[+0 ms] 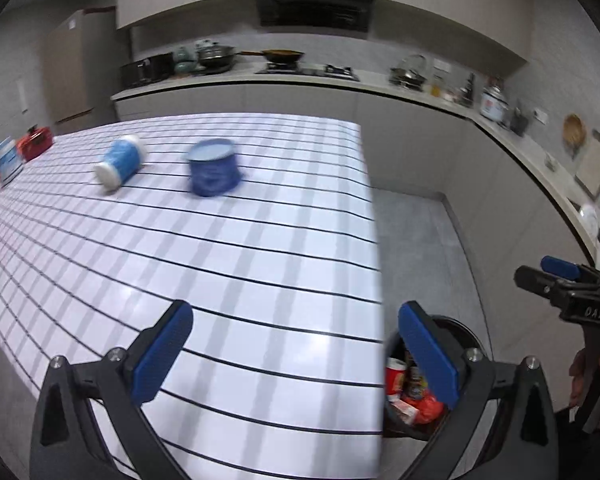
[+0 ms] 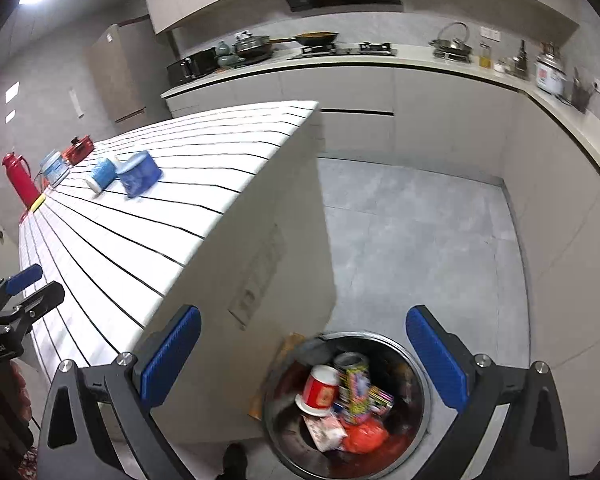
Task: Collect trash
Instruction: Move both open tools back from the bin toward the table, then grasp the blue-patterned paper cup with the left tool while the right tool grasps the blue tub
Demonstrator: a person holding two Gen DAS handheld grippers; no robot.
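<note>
Both grippers, left gripper [image 1: 296,354] and right gripper [image 2: 304,356], released; round metal bin [image 2: 420,364] holds crumpled wrappers; grid-lined worktop [image 1: 240,264].

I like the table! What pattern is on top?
White with thin black grid lines, on the table; clearest in the left wrist view.

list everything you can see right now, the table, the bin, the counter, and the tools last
Table: one, white with black grid lines, centre.
Blue tub: one, on the table's far part.
Blue-and-white jar: one, lying on its side left of the tub.
Red thermos: one, table's far left end.
Trash bin: one, metal, on the floor beside the table.
Red-and-white cup: one, inside the bin.
Wok: one, on the back counter stove.
Left tool: open, empty, above the table edge.
Right tool: open, empty, over the bin.
</note>
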